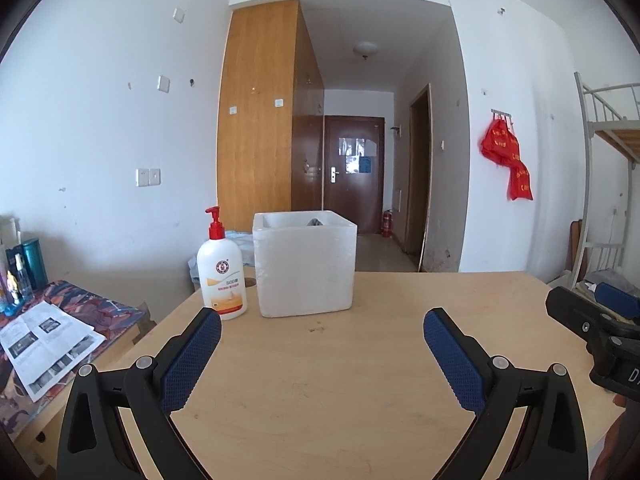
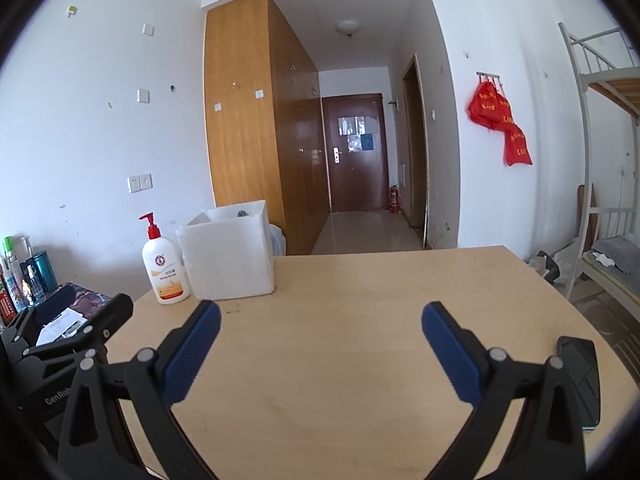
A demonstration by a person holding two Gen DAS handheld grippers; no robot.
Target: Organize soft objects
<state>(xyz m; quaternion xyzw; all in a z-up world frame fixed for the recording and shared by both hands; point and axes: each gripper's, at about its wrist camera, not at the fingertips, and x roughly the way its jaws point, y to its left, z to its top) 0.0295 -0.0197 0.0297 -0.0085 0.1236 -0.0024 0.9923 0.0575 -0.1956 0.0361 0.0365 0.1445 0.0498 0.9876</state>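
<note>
— Hovering over the desk (image 1: 320, 380), is the left hand-held gripper (image 1: 322, 330) gripping anything?
— No, its jaws are standing wide apart, and the right hand-held gripper (image 2: 320, 322) is gaping likewise.
— Where is the soft grey cloth (image 1: 315, 222) sitting?
— Inside the white foam box (image 1: 306, 264) at the far left, just right of the lotion bottle (image 1: 221, 276)

Grey cloth (image 1: 315, 222) — inside white box (image 1: 306, 268).

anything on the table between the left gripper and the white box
Nothing visible: bare table lies between the open left gripper and the white box. The lotion bottle stands beside the box, left of that path.
</note>
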